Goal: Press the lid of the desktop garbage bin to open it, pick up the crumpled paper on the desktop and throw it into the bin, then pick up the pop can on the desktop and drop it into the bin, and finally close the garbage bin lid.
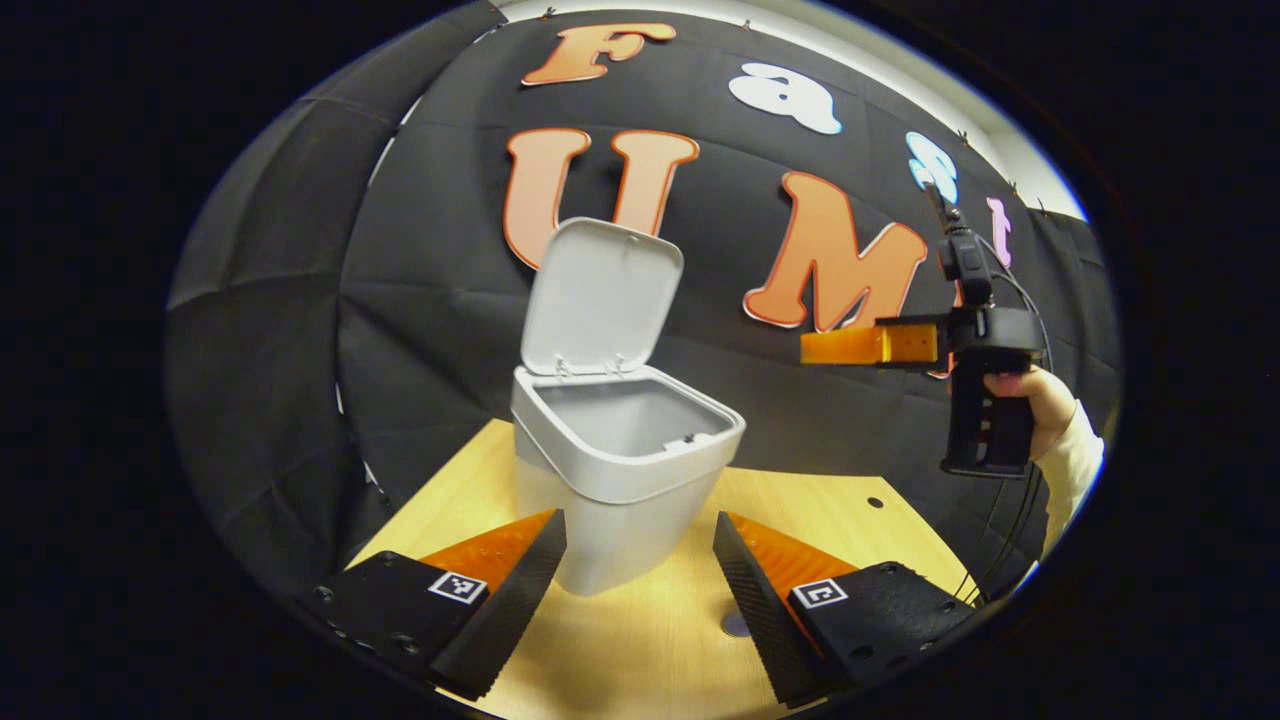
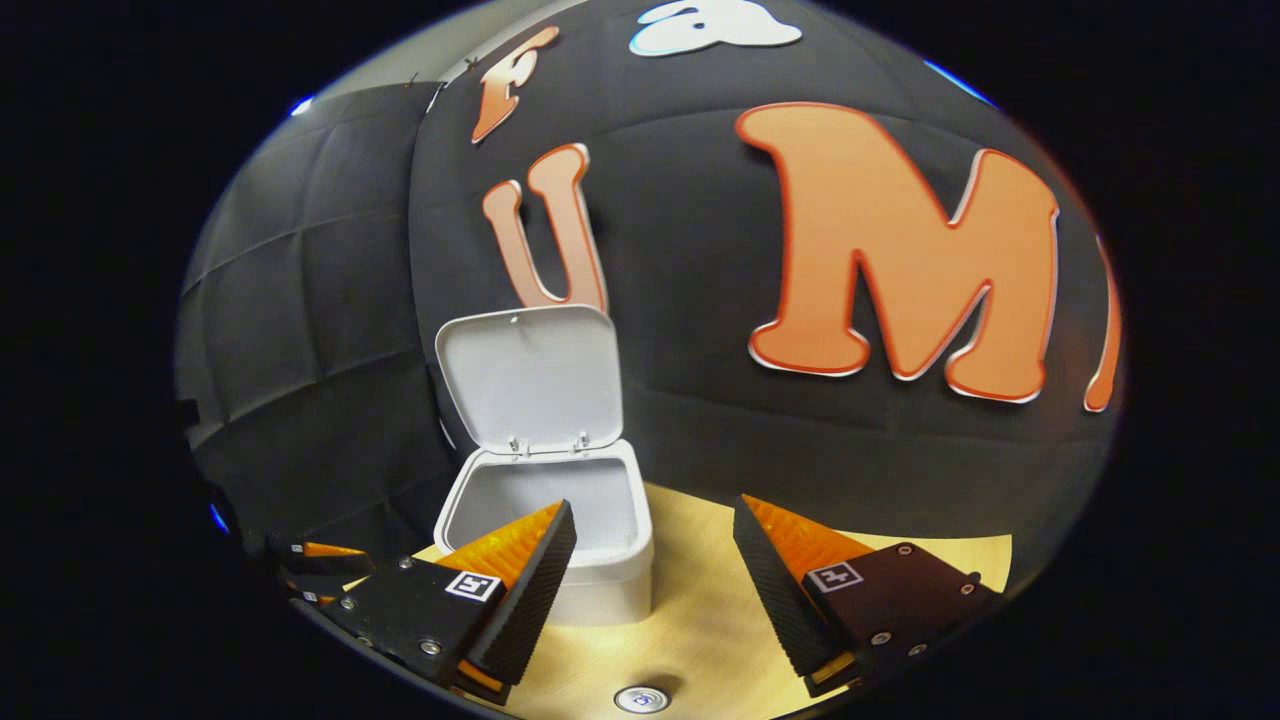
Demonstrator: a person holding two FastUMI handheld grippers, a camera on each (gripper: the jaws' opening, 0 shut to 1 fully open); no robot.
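Observation:
The white desktop bin (image 1: 625, 480) stands on the wooden table (image 1: 650, 650) with its lid (image 1: 600, 300) tipped up and back on its hinge. My left gripper (image 1: 640, 590) is open just in front of the bin's base, with nothing between its fingers. The right gripper (image 1: 815, 347) is held by a hand (image 1: 1040, 400) up at the right, above rim height, pointing toward the bin. In the right gripper view the bin (image 2: 600, 590) sits below and to the left, lid (image 2: 530, 380) upright, and my right gripper (image 2: 655, 590) is open and holds nothing.
The black cloth wall closes in right behind the bin. The table (image 2: 720, 620) has a small hole (image 1: 875, 502) and a metal grommet (image 1: 735, 625) near its front. Part of the left gripper (image 2: 315, 565) shows low at the left of the right gripper view.

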